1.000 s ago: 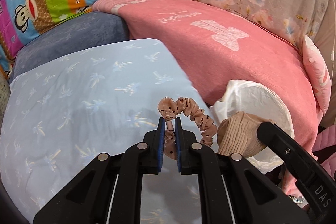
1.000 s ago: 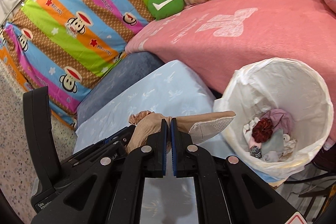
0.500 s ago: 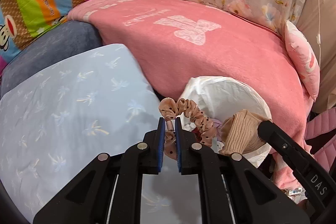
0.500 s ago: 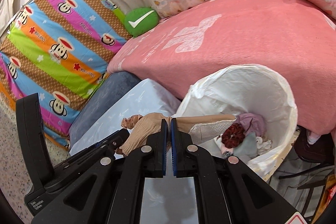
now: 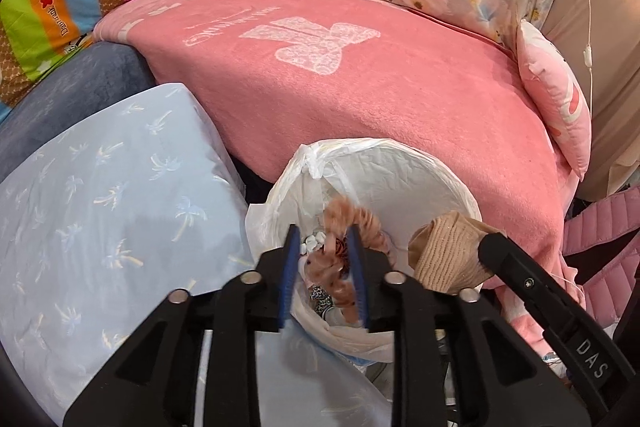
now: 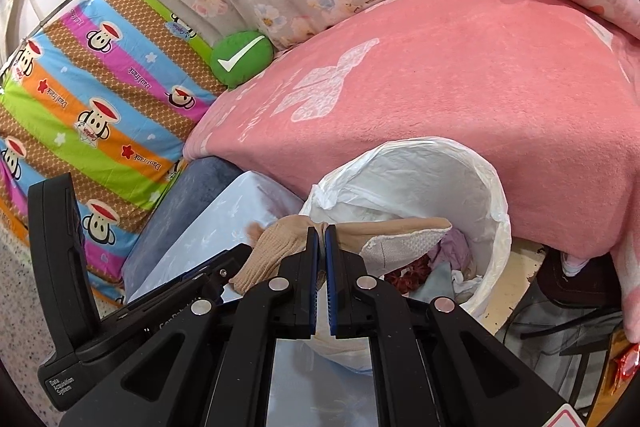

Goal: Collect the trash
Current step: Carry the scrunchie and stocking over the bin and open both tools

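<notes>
Beige scrunchie (image 5: 340,259), blurred, loose between spread left gripper (image 5: 323,259) fingers over white-lined bin (image 5: 400,171) at 6 o'clock — right gripper (image 6: 322,251) clamped on tan sock (image 6: 384,231) above bin's (image 6: 440,163) rim.

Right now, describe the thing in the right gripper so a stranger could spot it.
Find the pink blanket, then the white-lined bin at its near edge. Over the bin's rim the right gripper is shut on a sock. It is beige with a ribbed cuff and grey sole, unlike the frilly scrunchie blurred between the left gripper's open jaws.
</notes>
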Motion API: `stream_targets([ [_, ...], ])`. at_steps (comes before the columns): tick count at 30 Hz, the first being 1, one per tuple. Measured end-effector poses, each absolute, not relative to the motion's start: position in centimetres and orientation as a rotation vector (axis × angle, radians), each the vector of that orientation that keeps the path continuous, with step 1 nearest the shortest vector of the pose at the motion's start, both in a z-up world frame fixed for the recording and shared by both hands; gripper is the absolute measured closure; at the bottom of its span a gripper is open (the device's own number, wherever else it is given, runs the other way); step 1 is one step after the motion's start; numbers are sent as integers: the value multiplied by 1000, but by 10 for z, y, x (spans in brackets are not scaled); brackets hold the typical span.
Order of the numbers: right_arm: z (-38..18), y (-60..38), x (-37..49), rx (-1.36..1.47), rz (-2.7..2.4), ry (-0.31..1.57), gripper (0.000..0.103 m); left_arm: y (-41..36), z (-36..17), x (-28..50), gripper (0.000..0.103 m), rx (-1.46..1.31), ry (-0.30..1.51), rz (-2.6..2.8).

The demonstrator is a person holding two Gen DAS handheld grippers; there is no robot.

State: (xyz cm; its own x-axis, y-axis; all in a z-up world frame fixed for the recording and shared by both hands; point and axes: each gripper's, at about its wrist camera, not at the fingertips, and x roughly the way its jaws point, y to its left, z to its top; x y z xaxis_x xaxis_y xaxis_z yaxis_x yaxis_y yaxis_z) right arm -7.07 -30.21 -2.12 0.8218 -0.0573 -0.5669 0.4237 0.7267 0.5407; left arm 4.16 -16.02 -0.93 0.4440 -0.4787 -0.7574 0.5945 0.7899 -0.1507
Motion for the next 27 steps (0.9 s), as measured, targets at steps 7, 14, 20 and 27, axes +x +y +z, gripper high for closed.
stream_targets([
  [7,-19,-307,-58,681,-279,571,99,-154,-7,42,44,144,842,-614],
  [14,-15,-306,-53,672,-293,574,86,-140,-8,46,36,130,828,-568],
  [20,-15,-293,-53,594,-305,627,74,-130,-8,45,30,129,812,-534],
  [27,-14,-276,-55,503,-316,678,63,-124,-7,38,27,153,788,-512],
])
